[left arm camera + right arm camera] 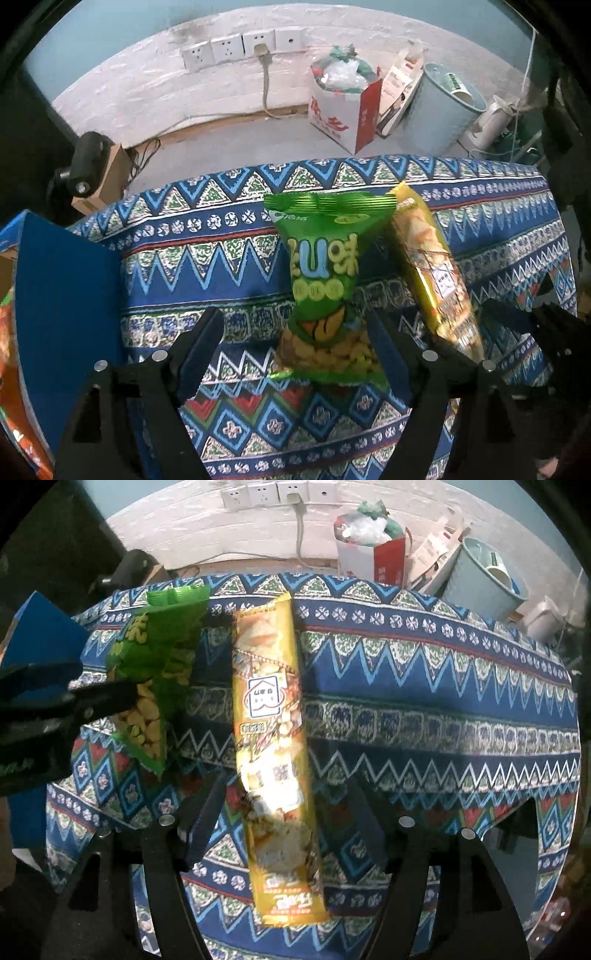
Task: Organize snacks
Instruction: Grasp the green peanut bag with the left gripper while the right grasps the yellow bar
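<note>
Jaws of both grippers are spread wide: the left gripper (295, 332) straddles the green bag (325, 280) at lower centre, the right gripper (284, 812) the yellow pack (273, 738). Pick-up seems in hand; closing is needed next. Beyond, at the left edge, a blue box (66, 295) is seen.

Two snack bags lie side by side on the table (424, 686): peanut bag (159, 664) left, long packet (273, 738) right.

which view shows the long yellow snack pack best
The right wrist view: the yellow snack pack lies full length on the patterned tablecloth, label readable, between the open right hand-held gripper fingers. The left wrist view shows it foreshortened, partly behind the green bag.
</note>
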Demonstrator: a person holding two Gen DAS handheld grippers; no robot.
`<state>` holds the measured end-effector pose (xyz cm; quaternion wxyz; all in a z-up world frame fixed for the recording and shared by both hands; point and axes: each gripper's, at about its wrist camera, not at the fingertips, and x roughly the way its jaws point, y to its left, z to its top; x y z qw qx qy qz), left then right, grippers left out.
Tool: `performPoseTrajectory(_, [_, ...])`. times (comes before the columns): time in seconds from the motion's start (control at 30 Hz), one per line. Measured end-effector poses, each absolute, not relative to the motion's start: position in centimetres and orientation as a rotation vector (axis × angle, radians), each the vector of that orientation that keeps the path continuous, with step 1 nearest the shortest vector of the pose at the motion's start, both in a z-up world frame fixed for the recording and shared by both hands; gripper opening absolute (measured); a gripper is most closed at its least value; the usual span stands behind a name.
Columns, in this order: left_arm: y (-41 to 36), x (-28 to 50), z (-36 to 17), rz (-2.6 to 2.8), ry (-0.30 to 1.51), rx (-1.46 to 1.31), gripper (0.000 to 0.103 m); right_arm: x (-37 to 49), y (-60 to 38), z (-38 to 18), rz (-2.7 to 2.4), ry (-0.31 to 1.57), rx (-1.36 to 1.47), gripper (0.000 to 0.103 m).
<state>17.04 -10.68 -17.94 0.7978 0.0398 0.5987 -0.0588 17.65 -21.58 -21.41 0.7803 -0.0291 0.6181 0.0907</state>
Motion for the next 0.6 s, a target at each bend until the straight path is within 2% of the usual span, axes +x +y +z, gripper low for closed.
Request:
performPoseTrajectory(0.3, [-10.3,18.3,-20.6,-0.146,1.337,0.006,0.081,18.3,-20.9,-22.7,0.206,1.307,-0.098,0.069])
performPoseTrajectory(0.33, [-10.1,18.2,-20.7,-0.158,1.335,0.001,0.078,18.3,-20.7,-22.9,0.209,1.307,-0.103,0.069])
performPoseTrajectory(0.4, [-10.0,18.1,-20.7,-0.175,1.335,-0.002,0.052,18.4,-20.2,-23.2,0.210,1.305,-0.118,0.069])
performPoseTrajectory(0.53, [-9.6,17.4,-20.3,-0.195,1.323,0.008,0.040,18.6,-19.4,-23.9,0.198,1.299,-0.156,0.069])
performPoseTrajectory(0.6, [-9.4,17.0,-19.9,-0.195,1.307,0.036,0.037,18.5,-19.3,-24.3,0.182,1.306,-0.174,0.063])
